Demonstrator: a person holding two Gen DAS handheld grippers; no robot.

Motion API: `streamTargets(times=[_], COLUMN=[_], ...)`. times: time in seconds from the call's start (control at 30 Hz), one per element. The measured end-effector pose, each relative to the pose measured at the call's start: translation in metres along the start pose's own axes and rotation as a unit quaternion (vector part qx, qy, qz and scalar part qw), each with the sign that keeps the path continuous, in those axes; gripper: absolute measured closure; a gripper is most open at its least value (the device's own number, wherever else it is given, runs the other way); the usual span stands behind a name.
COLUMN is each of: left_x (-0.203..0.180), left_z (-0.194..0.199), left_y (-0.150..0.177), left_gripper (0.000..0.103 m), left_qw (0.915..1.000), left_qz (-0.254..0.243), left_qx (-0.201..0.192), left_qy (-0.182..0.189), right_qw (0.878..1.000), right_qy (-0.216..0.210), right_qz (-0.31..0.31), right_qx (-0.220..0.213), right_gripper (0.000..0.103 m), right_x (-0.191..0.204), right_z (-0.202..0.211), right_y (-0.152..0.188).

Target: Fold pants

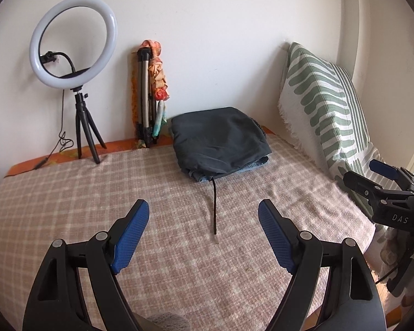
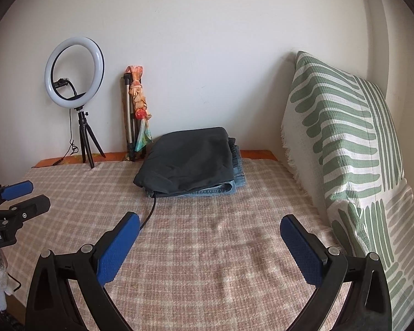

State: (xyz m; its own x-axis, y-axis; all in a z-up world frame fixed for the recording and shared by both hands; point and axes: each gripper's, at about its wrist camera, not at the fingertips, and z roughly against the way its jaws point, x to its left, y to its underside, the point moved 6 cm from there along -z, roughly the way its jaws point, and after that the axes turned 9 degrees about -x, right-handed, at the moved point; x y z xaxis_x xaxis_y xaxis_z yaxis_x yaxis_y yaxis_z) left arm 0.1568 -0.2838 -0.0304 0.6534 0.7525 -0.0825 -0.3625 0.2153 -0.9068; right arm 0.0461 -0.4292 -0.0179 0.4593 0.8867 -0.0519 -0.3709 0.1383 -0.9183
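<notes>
Currently hovering over checked blanket | left gripper gaping, holding nothing | right gripper gaping, holding nothing | folded dark pants lying atop jeans

A bed is carrying everything, and a pink-and-cream checked blanket is covering its top, with an orange sheet showing along the far edge. Near the wall, folded dark pants are lying on folded jeans, a dark drawstring trailing forward. A ring light's tripod is standing at the far left, and a green-patterned cushion is leaning along the right side.
</notes>
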Motion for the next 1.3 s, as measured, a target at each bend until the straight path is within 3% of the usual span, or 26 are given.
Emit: streamTargets(times=[0.23, 0.4, 0.73, 1.3], left_x=[0.012, 0.018, 0.012, 0.01], left_z=[0.007, 0.009, 0.01, 0.009], left_y=[0.003, 0.003, 0.003, 0.004], left_gripper=[0.017, 0.002, 0.002, 0.002], left_qw=[0.9998, 0.9993, 0.9993, 0.9996], left_qz=[0.015, 0.017, -0.005, 0.002], left_qx=[-0.003, -0.004, -0.005, -0.002], left_qy=[-0.009, -0.032, -0.037, -0.027], right_qw=[1.0, 1.0, 1.0, 1.0], right_qy=[-0.008, -0.007, -0.003, -0.004], right_qz=[-0.003, -0.001, 0.002, 0.006], right_qx=[0.007, 0.003, 0.001, 0.008], right_gripper=[0.0, 0.0, 0.0, 0.0], right_x=[0.008, 0.011, 0.012, 0.011], right_z=[0.0, 0.004, 0.005, 0.003], right_y=[0.008, 0.009, 0.007, 0.012])
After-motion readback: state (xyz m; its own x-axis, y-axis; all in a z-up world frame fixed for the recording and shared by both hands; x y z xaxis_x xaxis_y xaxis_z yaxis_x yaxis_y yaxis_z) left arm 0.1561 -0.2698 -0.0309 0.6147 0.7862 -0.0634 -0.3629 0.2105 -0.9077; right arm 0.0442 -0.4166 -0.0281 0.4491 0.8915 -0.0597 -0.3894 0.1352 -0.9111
